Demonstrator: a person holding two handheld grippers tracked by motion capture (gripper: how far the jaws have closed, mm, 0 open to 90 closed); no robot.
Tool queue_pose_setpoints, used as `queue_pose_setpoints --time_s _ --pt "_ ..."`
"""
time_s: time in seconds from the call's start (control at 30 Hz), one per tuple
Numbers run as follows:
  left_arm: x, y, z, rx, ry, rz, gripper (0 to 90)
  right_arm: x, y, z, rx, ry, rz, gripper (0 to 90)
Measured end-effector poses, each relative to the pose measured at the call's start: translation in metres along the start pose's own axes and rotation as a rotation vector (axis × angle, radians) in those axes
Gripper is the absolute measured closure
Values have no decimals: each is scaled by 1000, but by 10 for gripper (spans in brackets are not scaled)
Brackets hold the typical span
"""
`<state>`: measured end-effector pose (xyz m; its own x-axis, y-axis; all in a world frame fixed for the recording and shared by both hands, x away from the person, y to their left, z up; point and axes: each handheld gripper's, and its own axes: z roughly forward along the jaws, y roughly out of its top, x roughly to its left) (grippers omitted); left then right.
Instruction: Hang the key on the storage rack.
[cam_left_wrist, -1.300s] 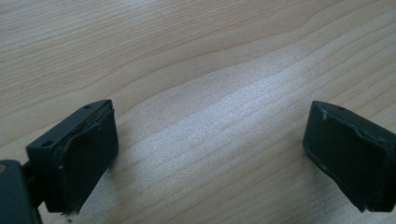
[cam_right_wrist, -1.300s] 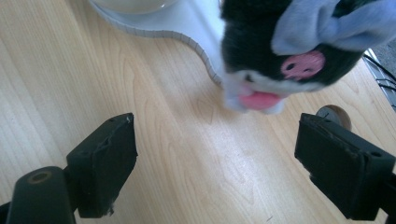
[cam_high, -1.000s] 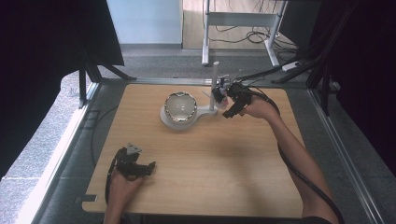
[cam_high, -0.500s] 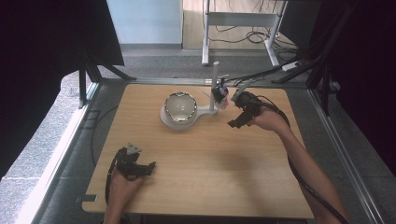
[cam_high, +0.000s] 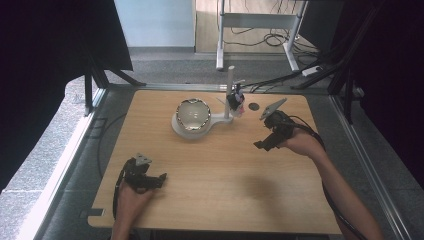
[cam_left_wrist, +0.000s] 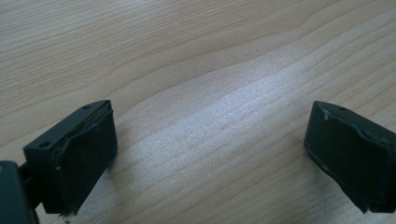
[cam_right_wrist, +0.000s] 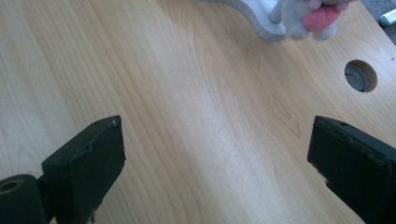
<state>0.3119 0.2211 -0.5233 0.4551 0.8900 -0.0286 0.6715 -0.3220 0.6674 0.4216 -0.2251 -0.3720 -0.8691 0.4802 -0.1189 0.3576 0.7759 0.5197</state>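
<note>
At the near left of the pale wooden table (cam_high: 210, 170), the left gripper (cam_high: 159, 178) is held low over the boards by the person's left hand (cam_high: 131, 192). In the left gripper view its two black jaws are seen spread wide, with only bare wood grain between them; nothing is gripped.

Further in, near the table's middle, one white stand with a rounded base (cam_high: 216, 120) is seen. A single shiny silver bowl (cam_high: 192, 114) is seated in the wide end of that base, and one slim white upright post (cam_high: 230, 85) rises from the narrow end. One small soft toy of grey-white and pink plush (cam_high: 236, 100) is hung against the post, above the table surface; how it is fastened cannot be told. In the right gripper view the toy (cam_right_wrist: 310, 16) is seen at the top edge, just beside the base.

One round cable hole (cam_high: 254, 106) is cut in the boards just to the right of the stand.

At the right, the right gripper (cam_high: 262, 145) is carried above the table, jaws likewise wide apart and empty. The toy lies ahead of it and to its left, toward the far edge, with open board between. The stand's long axis is laid across the table, bowl end leftward, post end rightward. The right gripper is judged clearly nearer to the toy than the left one, so any reach for it would fall to that side.
</note>
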Motion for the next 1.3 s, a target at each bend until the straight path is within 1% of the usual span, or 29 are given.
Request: queue_pose_setpoints --time_s 0.13,0.3,0.5,0.53,0.6,0.8,0.97,1.07,1.1,1.17,1.3 --pt "0 0 0 0 0 0 26 6 -16 -4 -1 -2 2 36" --pt "0 0 0 0 0 0 26 14 -38 -5 -24 -10 20 20" --pt "0 0 0 0 0 -3 26 22 -64 -4 -65 -26 63 16" --pt "0 0 0 0 0 -3 26 24 -69 -3 -72 -34 77 17" --pt "0 0 0 2 0 -1 26 26 -75 -2 -73 -39 96 17" --pt "0 0 0 3 3 -3 26 38 -99 7 -101 -47 141 17" --pt "-1 0 0 2 3 -7 26 46 -114 15 -111 -51 159 19" --pt "-1 0 0 3 4 -7 26 51 -122 21 -119 -63 171 23" --pt "-1 0 0 3 4 -7 26 53 -124 22 -119 -65 168 28" --pt "-1 0 0 3 5 -6 26 56 -129 26 -129 -73 176 39" --pt "-1 0 0 2 5 -6 26 64 -137 37 -151 -73 190 41"
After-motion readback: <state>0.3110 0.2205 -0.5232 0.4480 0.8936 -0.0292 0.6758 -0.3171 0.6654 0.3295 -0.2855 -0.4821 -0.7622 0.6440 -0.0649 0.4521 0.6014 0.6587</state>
